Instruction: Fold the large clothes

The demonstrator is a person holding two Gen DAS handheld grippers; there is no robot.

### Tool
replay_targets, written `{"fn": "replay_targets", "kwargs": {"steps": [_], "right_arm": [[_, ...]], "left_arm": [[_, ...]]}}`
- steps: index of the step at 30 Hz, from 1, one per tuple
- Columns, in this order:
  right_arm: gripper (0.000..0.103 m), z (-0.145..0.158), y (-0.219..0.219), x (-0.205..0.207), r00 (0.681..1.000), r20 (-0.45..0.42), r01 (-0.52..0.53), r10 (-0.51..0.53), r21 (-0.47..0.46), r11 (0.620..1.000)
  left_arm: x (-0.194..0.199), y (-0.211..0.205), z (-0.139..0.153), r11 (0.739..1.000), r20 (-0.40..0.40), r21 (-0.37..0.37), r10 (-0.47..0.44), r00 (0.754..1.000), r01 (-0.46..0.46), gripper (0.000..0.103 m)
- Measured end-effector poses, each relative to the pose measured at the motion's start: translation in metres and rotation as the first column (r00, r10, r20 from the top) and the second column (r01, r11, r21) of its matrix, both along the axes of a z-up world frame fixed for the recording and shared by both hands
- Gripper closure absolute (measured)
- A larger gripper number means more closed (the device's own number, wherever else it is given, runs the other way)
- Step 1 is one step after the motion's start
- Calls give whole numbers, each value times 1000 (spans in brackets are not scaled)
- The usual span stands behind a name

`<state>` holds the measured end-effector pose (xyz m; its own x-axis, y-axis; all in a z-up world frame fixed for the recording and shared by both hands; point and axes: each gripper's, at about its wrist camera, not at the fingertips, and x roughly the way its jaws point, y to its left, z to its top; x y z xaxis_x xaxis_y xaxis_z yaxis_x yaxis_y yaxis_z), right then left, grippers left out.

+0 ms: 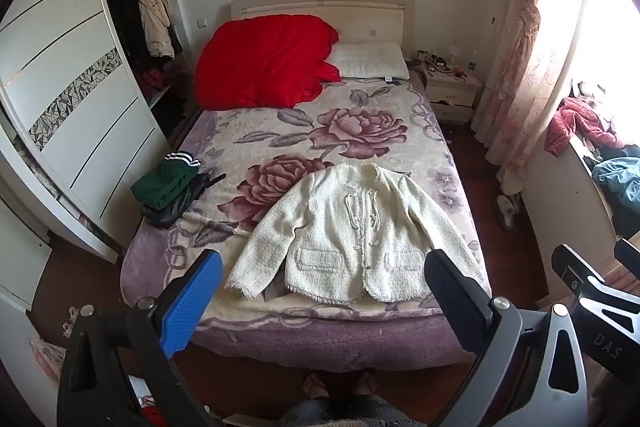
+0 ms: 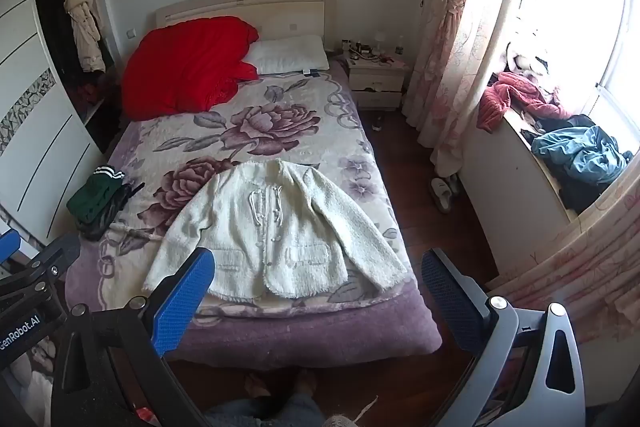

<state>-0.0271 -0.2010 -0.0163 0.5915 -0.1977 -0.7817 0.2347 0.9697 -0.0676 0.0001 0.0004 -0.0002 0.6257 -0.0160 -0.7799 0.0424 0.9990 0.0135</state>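
A cream knitted jacket (image 1: pixel 352 231) lies flat and face up near the foot of the bed, sleeves spread out to both sides; it also shows in the right wrist view (image 2: pixel 276 227). My left gripper (image 1: pixel 324 291) is open and empty, held high above the foot of the bed, short of the jacket's hem. My right gripper (image 2: pixel 318 287) is open and empty too, at about the same height, to the right of the left one. Part of the right gripper (image 1: pixel 592 291) shows at the right edge of the left wrist view.
The bed has a floral blanket (image 1: pixel 304 131), a red quilt (image 1: pixel 264 63) and a white pillow (image 1: pixel 370 61) at the head. Folded green and black clothes (image 1: pixel 170 189) sit at the bed's left edge. A wardrobe (image 1: pixel 72 79) stands left; a nightstand (image 1: pixel 452 89) and a cluttered windowsill (image 2: pixel 560 143) are right.
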Motion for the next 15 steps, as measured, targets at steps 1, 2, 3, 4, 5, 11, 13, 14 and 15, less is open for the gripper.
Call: {"fn": "replay_targets", "kwargs": {"steps": [1,2,3,4,5,11,13,14,15], "right_arm": [[0,0,0,0,1000,1,1,-1,0,1000],[0,0,0,0,1000,0,1,-1,-3,1000],[0,0,0,0,1000,0,1,-1,-2,1000],[0,1,0,0,1000,0,1,-1,-3,1000],[0,1,-1,0,1000,0,1,-1,-3,1000],[0,1,2,0,1000,2,-1,1,-7,1000],[0,1,3,0,1000,1,-3,3,-7,1000],[0,1,3,0,1000,0,-4,4,-8,1000],[0,1,4,-1,1000,3,0,0,-7,1000]], "left_arm": [[0,0,0,1000,-1,-1,-2,1000,2,0],[0,0,0,1000,-1,1,-3,1000,3,0],[0,1,0,1000,-2,2,-5,1000,5,0],[0,0,0,1000,5,6,0,1000,0,0],[0,0,0,1000,4,5,-1,1000,1,0],[2,0,7,1000,4,10,1,1000,-1,0],[4,1,9,1000,4,6,3,1000,-3,0],[4,-1,8,1000,6,10,3,1000,-4,0],[2,-5,8,1000,8,11,3,1000,-3,0]]}}
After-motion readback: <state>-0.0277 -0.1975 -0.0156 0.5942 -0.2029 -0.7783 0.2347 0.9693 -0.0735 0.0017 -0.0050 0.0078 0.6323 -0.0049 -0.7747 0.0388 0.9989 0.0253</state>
